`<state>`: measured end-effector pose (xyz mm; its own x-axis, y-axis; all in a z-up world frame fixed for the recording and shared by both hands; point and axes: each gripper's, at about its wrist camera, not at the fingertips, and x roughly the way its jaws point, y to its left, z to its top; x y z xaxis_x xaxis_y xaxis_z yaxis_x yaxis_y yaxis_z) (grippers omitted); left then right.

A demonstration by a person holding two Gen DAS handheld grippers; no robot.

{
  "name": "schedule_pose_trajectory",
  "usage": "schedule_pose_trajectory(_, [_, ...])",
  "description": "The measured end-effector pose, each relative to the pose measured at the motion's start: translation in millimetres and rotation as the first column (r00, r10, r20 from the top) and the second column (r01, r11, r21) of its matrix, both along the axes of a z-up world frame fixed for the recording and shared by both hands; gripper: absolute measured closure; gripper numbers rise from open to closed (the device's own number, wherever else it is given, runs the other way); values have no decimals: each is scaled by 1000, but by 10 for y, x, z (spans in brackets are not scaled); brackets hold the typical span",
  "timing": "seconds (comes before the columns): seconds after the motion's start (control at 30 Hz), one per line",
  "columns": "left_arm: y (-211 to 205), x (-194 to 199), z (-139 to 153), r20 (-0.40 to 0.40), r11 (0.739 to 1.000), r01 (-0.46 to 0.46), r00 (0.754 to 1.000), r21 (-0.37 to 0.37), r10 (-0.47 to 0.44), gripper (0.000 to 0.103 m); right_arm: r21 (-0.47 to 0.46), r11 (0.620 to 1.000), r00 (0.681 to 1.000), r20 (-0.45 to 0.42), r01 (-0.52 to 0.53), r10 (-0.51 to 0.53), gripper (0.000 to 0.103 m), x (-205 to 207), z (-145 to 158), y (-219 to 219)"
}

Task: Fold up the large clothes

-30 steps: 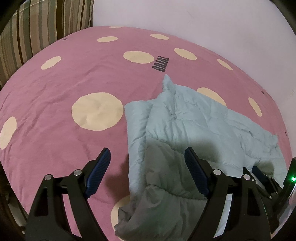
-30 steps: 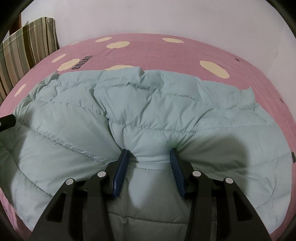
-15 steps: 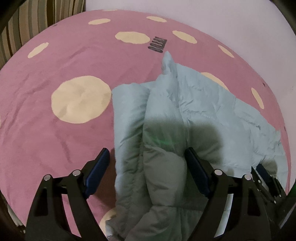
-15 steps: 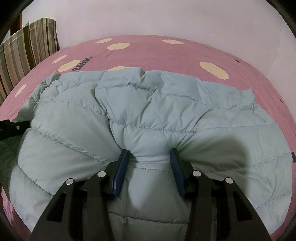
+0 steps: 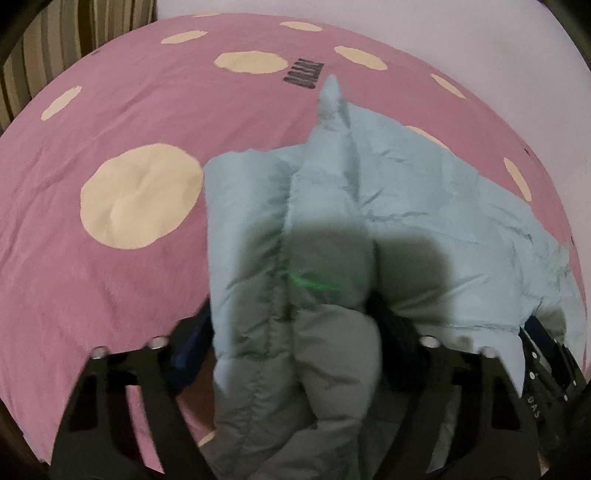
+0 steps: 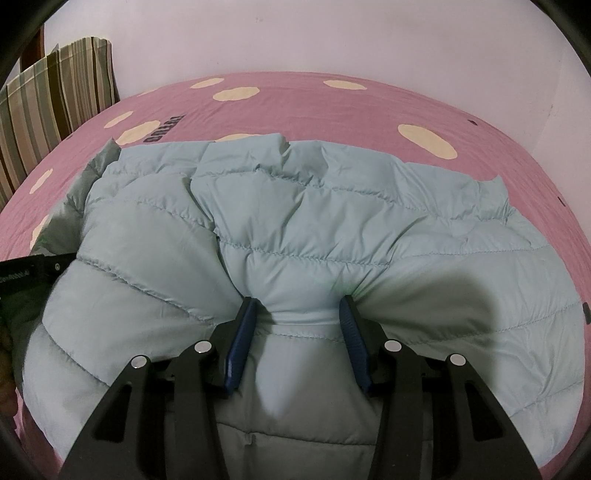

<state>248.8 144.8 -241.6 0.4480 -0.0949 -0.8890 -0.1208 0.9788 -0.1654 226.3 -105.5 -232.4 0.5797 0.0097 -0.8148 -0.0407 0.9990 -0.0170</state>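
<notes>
A pale blue quilted puffer jacket (image 6: 295,229) lies on a pink bed cover with cream dots (image 6: 332,110). My right gripper (image 6: 297,317) is shut on a bunched fold of the jacket's near edge. In the left wrist view the jacket (image 5: 388,206) lies with a folded side. My left gripper (image 5: 291,314) has its jaws wide on both sides of that thick fold, blue pads against the cloth. The right gripper's body (image 5: 546,362) shows at the lower right there. The left gripper's black body (image 6: 26,277) shows at the left edge of the right wrist view.
Striped pillows (image 6: 55,103) stand at the bed's far left corner, also visible in the left wrist view (image 5: 74,33). A pale wall (image 6: 332,37) runs behind the bed. Bare pink cover (image 5: 92,166) lies left of the jacket.
My left gripper has moved forward over the jacket's folded side, so the fold now sits between its jaws. My right gripper has held its grip and place.
</notes>
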Motion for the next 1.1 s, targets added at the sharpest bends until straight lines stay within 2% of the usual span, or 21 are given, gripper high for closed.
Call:
schedule_pose_trajectory(0.03, [-22, 7, 7, -1, 1000, 10, 1000, -11, -10, 48, -1, 1000, 1000, 0, 0, 0, 56, 3, 1, -1])
schedule_pose_trajectory(0.1, [-66, 21, 18, -4, 999, 20, 1000, -33, -20, 59, -3, 1000, 1000, 1, 1, -1, 56, 9, 2, -2])
schedule_pose_trajectory(0.23, [-154, 2, 61, 10, 999, 29, 1000, -19, -29, 77, -7, 1000, 1000, 1, 3, -3, 56, -2, 1, 8])
schedule_pose_trajectory(0.33, [-202, -31, 127, 22, 1000, 29, 999, -11, -29, 86, -22, 1000, 1000, 4, 5, -5, 56, 0, 3, 32])
schedule_pose_trajectory(0.6, [-274, -149, 397, 71, 1000, 21, 997, 0, -21, 90, -40, 999, 1000, 10, 11, -10, 56, 5, -10, 71])
schedule_pose_trajectory(0.8, [-398, -254, 731, 137, 1000, 26, 990, 9, -27, 90, -29, 1000, 1000, 22, 9, -8, 55, -19, 21, 68])
schedule_pose_trajectory(0.93, [-540, -333, 998, 189, 999, 42, 981, 18, -45, 90, -7, 1000, 999, 28, 19, -19, 54, -66, 137, -45])
schedule_pose_trajectory(1.1, [-836, -402, 1250, 243, 996, 78, 966, 52, -88, 90, -63, 995, 992, 102, 81, -74, 54, -218, 420, -337])
